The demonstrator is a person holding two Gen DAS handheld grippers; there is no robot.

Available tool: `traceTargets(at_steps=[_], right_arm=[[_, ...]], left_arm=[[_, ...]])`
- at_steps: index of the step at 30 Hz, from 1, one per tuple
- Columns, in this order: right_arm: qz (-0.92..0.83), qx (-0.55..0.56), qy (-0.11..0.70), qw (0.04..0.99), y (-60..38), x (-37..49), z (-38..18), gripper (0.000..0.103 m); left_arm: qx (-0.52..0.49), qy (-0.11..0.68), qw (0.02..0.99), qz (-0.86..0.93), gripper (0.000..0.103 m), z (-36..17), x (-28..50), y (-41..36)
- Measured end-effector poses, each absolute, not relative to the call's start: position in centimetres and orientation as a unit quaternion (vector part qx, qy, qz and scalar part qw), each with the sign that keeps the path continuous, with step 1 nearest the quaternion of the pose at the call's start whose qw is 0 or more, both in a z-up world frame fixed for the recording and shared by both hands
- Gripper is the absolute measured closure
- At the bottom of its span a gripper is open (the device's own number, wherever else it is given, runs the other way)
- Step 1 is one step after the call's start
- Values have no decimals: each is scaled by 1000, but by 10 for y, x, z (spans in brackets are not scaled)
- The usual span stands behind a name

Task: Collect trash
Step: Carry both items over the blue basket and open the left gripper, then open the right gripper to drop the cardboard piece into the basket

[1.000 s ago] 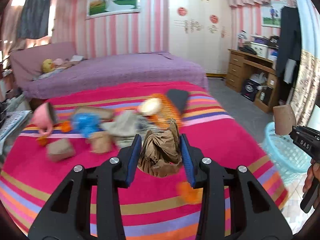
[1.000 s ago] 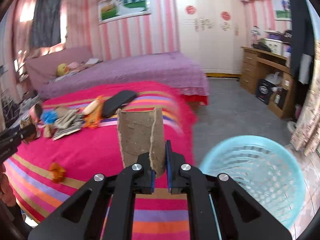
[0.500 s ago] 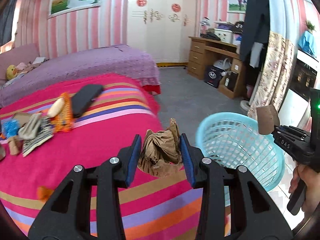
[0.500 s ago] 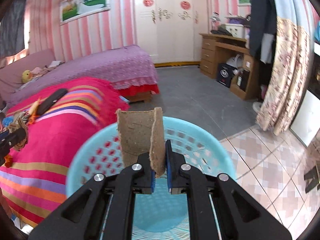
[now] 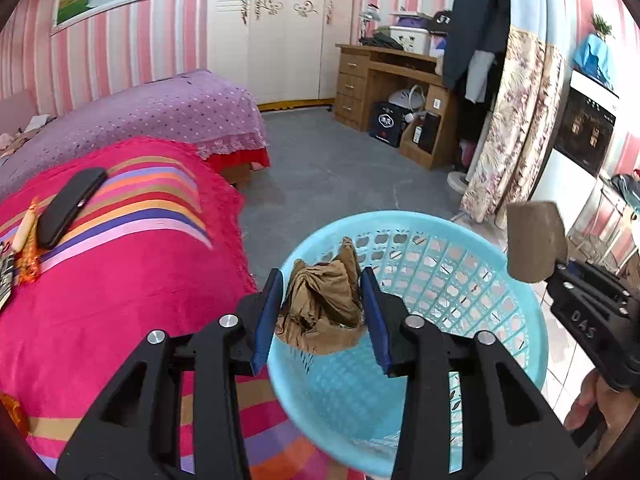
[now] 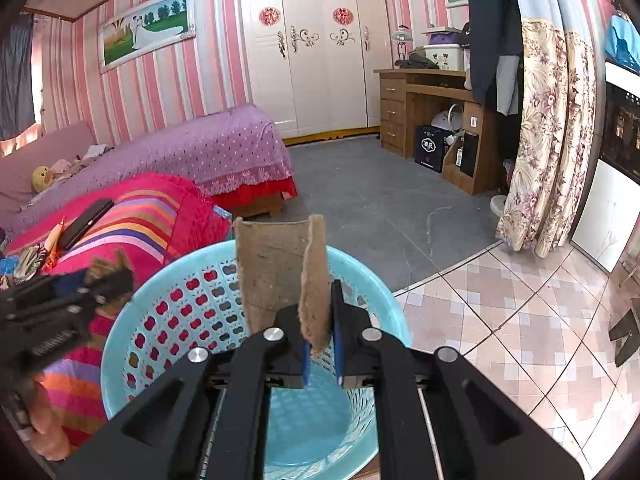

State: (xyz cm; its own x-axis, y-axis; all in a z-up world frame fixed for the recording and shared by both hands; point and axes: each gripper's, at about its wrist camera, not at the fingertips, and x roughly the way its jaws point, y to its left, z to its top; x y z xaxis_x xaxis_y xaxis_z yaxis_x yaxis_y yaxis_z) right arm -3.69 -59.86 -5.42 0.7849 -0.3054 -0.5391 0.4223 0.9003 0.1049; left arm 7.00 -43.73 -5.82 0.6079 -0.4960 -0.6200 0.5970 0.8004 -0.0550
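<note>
My left gripper (image 5: 322,316) is shut on a crumpled brown paper wad (image 5: 320,308) and holds it over the near rim of the light blue mesh basket (image 5: 472,276). My right gripper (image 6: 320,340) is shut on a torn brown cardboard piece (image 6: 276,268) and holds it above the same basket (image 6: 168,320). The right gripper with its cardboard (image 5: 536,240) shows at the right of the left wrist view. The left gripper (image 6: 60,304) shows blurred at the left of the right wrist view.
The basket stands on the floor beside a bed with a pink striped blanket (image 5: 112,280). A black phone (image 5: 68,206) and more trash lie on the blanket's far left. A purple bed (image 6: 192,152), a wooden desk (image 5: 384,80) and a floral curtain (image 6: 548,140) stand beyond.
Both grippers swung right from the bed to the basket. The left gripper with its paper wad now sits over the basket rim; the right one stays above the basket with its cardboard.
</note>
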Motion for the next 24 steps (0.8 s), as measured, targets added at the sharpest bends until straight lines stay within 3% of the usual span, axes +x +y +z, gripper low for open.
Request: traceTargets(at_steps=[1,2,3,8,21,23,24], right_arm=[[-193,110,264,939,-599,-37,-54,95],[-192,109,264,939,-598,-37,-55,95],[-191,110,265,939,-599,-37,-56,95],[-193,113,274,935,-600,-37,-62,95],[-209,106,284,930,-588,-21,-66,92],[-212,101,282,930,-585,-19,-64,77],[-211,102,281,931,-583,-18,-63,59]], left_arm=[[81,323,893,-304,53,-60,71,-440],[80,325,894,-299,38,-61,73,-440],[77,325,896,-293,31,-62,75,-437],[72,316,905,-275,14,-58,81,-417],[72,296,920,-249,8,-41,81,-374],[75,294,921,-245,8,-40,81,-371],[74,294,921,-244,8,-39,81,-368]])
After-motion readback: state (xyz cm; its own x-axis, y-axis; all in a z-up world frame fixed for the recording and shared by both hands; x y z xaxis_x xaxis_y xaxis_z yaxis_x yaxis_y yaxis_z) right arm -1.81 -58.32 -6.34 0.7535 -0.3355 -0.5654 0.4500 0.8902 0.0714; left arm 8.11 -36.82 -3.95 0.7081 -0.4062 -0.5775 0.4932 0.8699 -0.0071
